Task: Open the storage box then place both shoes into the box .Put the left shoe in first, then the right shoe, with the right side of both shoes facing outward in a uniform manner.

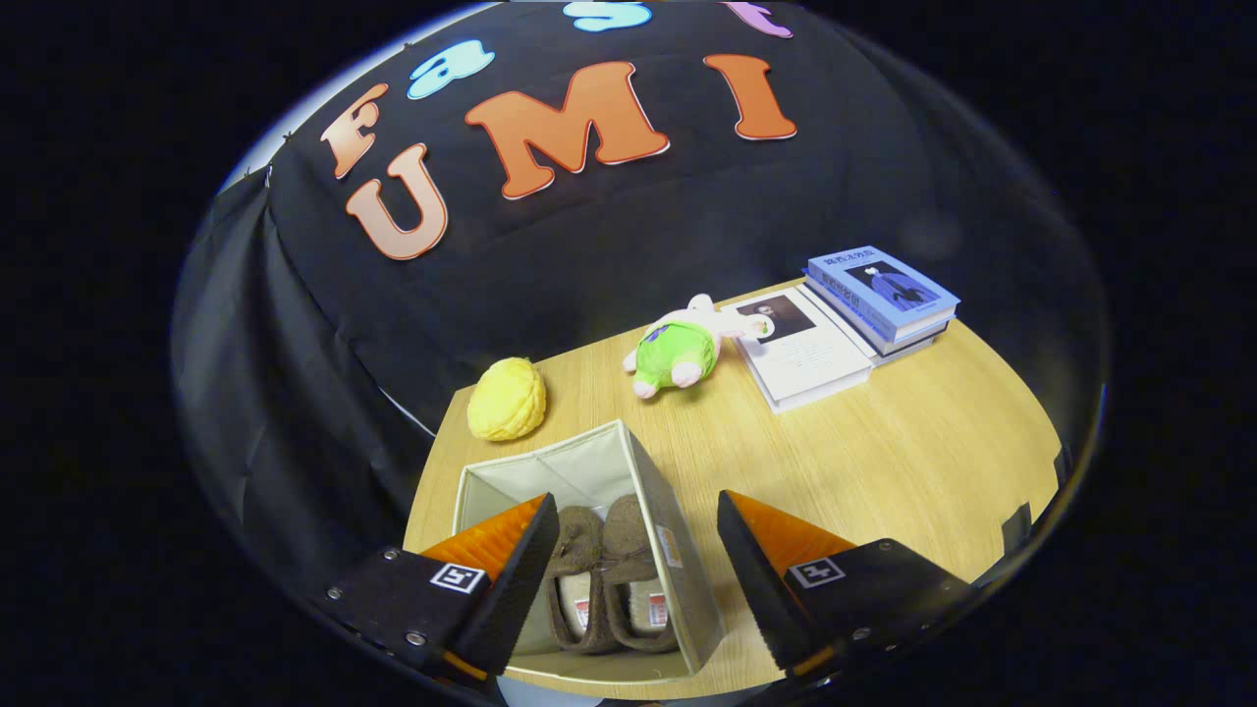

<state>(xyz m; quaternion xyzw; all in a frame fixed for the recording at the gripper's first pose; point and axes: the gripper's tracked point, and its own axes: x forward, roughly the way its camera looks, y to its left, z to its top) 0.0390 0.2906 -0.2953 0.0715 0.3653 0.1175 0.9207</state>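
Wooden table [884,442] | black-cloth booth | shoes [609,579] in box [678,550] | gripper [638,570] wide, empty

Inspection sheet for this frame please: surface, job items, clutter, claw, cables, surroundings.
Surface: light wooden table, bare ahead of the right finger.
Job items: open fabric storage box between the fingers; two brown slippers inside side by side, left slipper, right slipper.
Clutter: yellow plush ball beyond the box; green plush toy; white book; stack of blue books beside it.
Claw: claw open, fingers spread above the box, holding nothing.
Cables: nothing seen.
Surroundings: black cloth wall behind the table.
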